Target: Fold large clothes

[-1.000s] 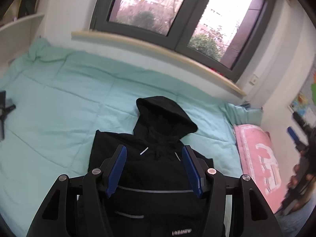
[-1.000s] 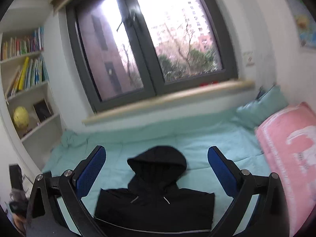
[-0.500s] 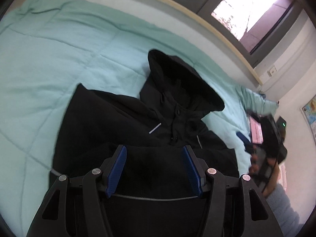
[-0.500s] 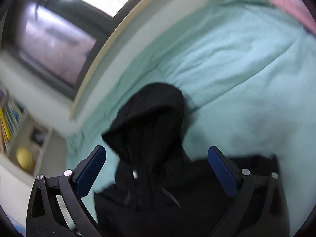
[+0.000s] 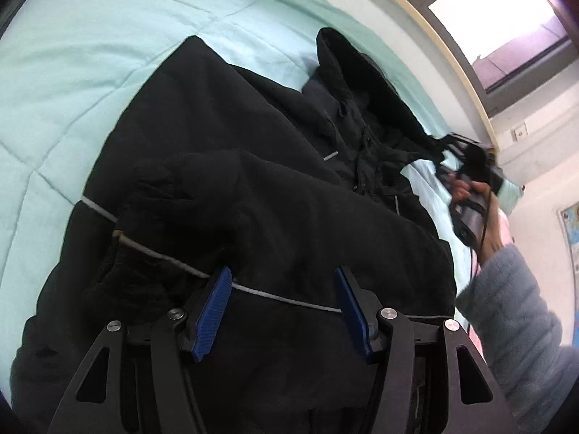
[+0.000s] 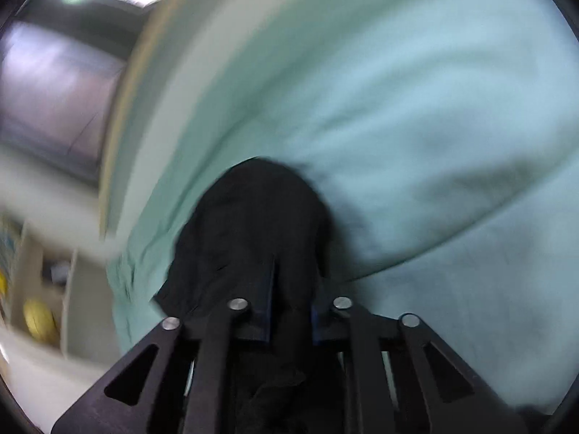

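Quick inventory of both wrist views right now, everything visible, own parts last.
hooded jacket: 1, black with thin pale stripes, spread on the bed, hood toward the window
quilt: 1, mint green, covering the bed under the jacket
window: 1, dark frame, above the bed's far side
wall socket: 1, white, right wall
shelf unit: 1, pale, blurred, holds something yellow
sleeve: 1, grey fleece, person's right arm
left claw: 1, black, blue pads, open over the jacket
right claw: 1, black, closed on the jacket's hood fabric, jaws just closed

R tool (image 6: 289, 289) just clamped shut; L tool (image 5: 284, 282) jaws apart.
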Tool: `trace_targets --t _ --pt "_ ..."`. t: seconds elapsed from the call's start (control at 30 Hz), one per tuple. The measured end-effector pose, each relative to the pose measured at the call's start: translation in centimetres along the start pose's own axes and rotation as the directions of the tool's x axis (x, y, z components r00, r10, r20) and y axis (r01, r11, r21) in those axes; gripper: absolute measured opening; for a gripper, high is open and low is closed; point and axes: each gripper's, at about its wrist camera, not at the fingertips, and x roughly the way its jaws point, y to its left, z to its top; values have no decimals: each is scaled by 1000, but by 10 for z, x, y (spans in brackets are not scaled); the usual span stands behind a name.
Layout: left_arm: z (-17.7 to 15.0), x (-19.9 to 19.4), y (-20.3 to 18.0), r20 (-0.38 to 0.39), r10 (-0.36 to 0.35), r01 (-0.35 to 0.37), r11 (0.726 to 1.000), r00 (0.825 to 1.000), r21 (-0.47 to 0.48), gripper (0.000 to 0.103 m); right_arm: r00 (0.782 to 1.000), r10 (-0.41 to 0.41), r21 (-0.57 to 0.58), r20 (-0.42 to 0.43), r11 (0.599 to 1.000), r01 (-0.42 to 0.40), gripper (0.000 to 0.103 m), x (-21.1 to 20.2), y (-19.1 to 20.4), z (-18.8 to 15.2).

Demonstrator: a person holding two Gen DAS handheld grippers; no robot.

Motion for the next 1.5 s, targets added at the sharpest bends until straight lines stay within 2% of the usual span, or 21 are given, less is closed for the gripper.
trace_targets --t 0.07,0.13,0.23,0.3,0.57,0.67,0.73,0.83,0.97,1.03,1.13,1.17,1.23,1.27,1.33,1.4,1.43,1.5 --pt "4 -8 -5 20 2 -2 1000 1000 1 60 1000 26 -112 11 993 -25 15 -20 29 -8" --pt "8 -19 -12 49 5 -6 1000 999 19 60 999 37 -252 21 967 -30 15 -47 62 -26" --pt "11 -37 -22 83 -1 -3 999 997 51 61 999 29 -425 22 905 -17 15 -78 94 -61" --pt "12 -45 -26 97 8 -14 998 995 62 61 1000 13 -531 19 848 -1 14 -99 106 -94" --pt "7 -88 -29 152 11 -22 997 988 69 61 995 -76 -716 -64 698 7 12 -160 94 -201" --pt "6 -103 -30 168 16 -29 997 986 74 61 983 -162 -776 -81 629 40 11 -165 79 -235" --pt "3 -113 -30 176 15 -29 997 984 75 61 976 -206 -774 -74 629 74 11 -167 66 -244" --pt "-4 -129 -31 193 5 -23 996 981 91 61 967 -253 -741 -30 654 149 12 -179 51 -247" --pt "-11 -147 -37 206 -18 -10 991 978 136 61 973 -228 -688 41 699 193 11 -202 45 -242" --pt "-13 -152 -41 210 -12 -19 989 978 146 62 975 -217 -692 52 696 192 11 -209 46 -244" --pt "-17 -156 -46 216 -22 -10 990 976 144 62 965 -262 -739 15 647 187 11 -211 46 -252" --pt "-18 -155 -47 216 -26 -6 989 976 145 62 960 -278 -743 -18 646 173 11 -211 43 -256" --pt "-21 -159 -51 215 -34 1 989 976 151 62 956 -283 -722 -70 676 148 12 -217 40 -260" --pt "-23 -160 -54 214 -34 0 988 976 155 63 960 -270 -699 -77 701 141 15 -224 40 -261" --pt "-21 -160 -64 219 -39 0 984 975 176 63 967 -250 -694 -52 705 145 36 -236 51 -263" --pt "-21 -157 -73 209 -68 25 978 976 205 68 976 -217 -756 -6 639 138 76 -246 74 -272" --pt "-19 -150 -81 182 -90 48 974 979 223 70 979 -206 -784 3 607 130 80 -247 81 -276" --pt "-15 -136 -92 155 -76 40 974 985 225 71 981 -192 -844 35 519 132 81 -245 98 -288"
